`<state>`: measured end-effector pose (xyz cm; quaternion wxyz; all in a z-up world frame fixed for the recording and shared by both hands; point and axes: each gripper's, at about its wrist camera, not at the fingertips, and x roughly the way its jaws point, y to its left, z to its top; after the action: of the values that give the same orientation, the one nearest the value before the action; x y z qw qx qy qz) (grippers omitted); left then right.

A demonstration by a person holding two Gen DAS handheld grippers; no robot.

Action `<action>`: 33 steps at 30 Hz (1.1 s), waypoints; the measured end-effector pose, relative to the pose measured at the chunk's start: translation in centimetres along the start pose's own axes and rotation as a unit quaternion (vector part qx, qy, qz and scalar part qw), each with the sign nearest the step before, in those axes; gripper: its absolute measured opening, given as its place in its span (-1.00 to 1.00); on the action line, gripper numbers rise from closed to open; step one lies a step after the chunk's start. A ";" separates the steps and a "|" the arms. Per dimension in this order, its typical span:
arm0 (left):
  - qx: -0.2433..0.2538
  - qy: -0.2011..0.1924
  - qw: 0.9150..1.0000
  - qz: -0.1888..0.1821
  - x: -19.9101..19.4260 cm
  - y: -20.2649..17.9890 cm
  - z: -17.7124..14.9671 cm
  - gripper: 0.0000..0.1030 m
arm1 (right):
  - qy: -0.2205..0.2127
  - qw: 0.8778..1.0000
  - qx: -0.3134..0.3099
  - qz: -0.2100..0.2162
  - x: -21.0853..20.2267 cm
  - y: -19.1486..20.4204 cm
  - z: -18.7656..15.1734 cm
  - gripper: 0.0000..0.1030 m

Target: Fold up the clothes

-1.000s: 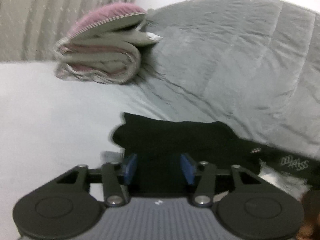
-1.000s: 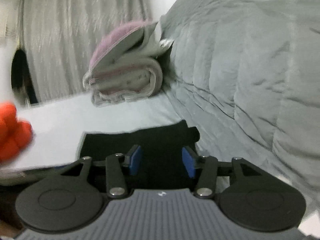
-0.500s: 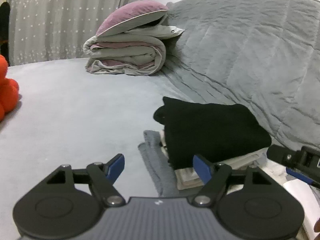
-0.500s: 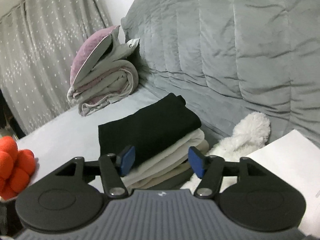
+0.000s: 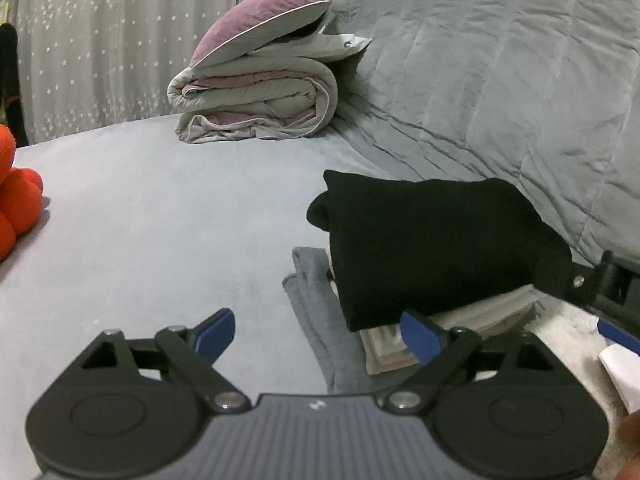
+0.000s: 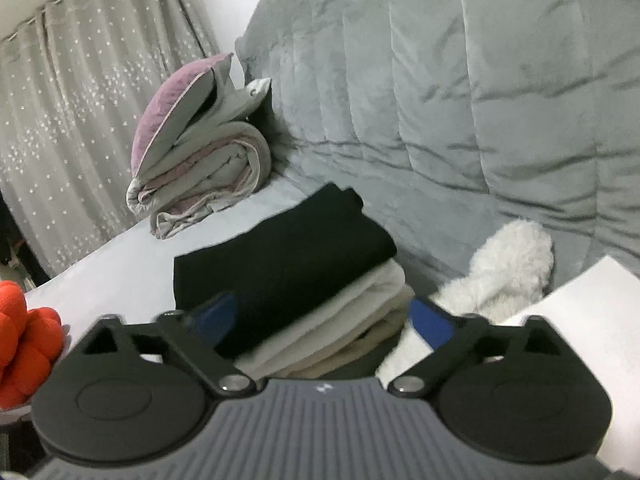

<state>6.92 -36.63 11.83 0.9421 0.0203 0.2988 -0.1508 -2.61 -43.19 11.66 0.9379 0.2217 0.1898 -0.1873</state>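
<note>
Landmark: the folded black garment, lying flat on top of a stack of folded pale clothes on the grey bed.

Left wrist view, left to right:
- Orange knobbly plush toy at the far left edge of the bed, well apart from the black garment.
- Left tool low in frame, blue pads spread wide, nothing between them. Its right pad sits just in front of the near edge of the stack; whether it touches the stack I cannot tell.
- Folded quilt with a purple pillow on top, far behind the black garment, against the star-dotted curtain.
- A grey cloth sticks out from under the stack on its left side.
- Grey quilted cover rises behind and right of the black garment.
- Part of the right tool shows just past the garment's right end.

Right wrist view, left to right:
- Orange toy at lower left, apart from the stack.
- Right tool with fingers wide apart, holding nothing; the black garment and pale layers fill the gap ahead of it. Frame slightly blurred.
- White fluffy item just right of the stack.
- White flat sheet at far right, beside the fluffy item.
</note>
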 end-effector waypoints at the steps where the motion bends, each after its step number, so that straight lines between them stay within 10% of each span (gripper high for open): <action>1: 0.002 0.000 1.000 0.001 0.0 0.0 -0.1 0.83 | 0.003 1.000 -0.002 0.000 0.1 0.1 -0.1 0.97; 33: 0.026 0.004 0.999 0.019 0.4 0.1 -1.1 0.97 | 0.008 0.999 -0.047 -0.017 0.7 1.1 -0.9 1.00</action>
<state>6.65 -36.51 10.67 0.9426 0.0510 0.2985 -0.1405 -1.82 -42.01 10.98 0.9424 0.1757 0.2097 -0.1927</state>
